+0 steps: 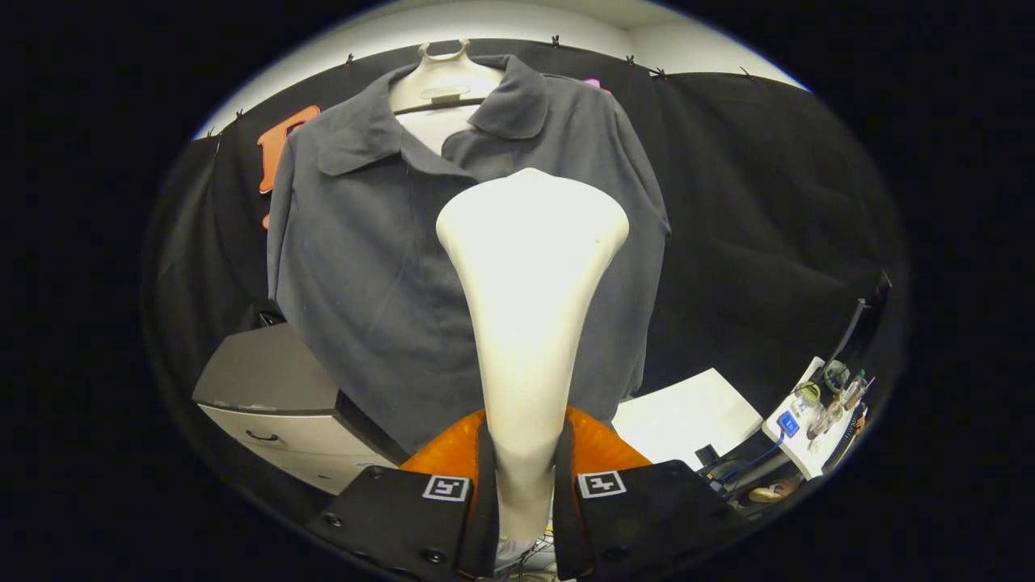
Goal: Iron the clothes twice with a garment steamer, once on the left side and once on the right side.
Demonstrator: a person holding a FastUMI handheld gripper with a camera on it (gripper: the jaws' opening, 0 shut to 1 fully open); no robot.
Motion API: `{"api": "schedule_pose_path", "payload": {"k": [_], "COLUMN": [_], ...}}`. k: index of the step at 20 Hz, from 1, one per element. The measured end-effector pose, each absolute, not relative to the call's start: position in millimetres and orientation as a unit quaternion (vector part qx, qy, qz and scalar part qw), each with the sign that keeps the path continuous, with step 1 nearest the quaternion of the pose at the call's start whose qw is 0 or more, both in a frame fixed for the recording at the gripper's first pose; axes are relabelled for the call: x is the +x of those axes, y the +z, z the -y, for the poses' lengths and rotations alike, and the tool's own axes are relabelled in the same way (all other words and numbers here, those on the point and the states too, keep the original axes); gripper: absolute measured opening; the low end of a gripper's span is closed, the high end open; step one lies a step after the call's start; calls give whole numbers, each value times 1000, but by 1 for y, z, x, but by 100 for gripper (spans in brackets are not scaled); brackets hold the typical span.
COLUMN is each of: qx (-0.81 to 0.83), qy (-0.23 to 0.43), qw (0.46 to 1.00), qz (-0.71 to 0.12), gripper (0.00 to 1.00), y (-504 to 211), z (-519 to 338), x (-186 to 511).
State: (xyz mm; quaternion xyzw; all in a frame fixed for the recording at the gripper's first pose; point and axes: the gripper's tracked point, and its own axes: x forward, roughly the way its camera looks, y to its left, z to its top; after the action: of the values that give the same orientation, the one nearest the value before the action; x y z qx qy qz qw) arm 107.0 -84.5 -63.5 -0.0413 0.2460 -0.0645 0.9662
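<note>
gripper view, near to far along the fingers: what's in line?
Gripper, fingers clamped on the white garment steamer's handle → steamer's wide head → grey shirt on its hanger form → black cloth wall.

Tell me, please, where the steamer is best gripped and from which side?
By its slim neck, as now: the gripper is shut on the steamer from below, one finger on either side. The body narrows from a wide head, which points up at the shirt, so the waist fits between the fingers.
</note>
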Motion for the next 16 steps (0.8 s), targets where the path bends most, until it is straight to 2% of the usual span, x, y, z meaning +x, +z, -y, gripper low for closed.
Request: {"api": "schedule_pose_path", "payload": {"k": [9,16], "qx": [-40,-22], "qy": [-63,-43], "qw": [980,975], "qz": [-187,-219], "gripper": [35,35], "y": [13,-18], "z": [111,126], "x": [159,203]}}
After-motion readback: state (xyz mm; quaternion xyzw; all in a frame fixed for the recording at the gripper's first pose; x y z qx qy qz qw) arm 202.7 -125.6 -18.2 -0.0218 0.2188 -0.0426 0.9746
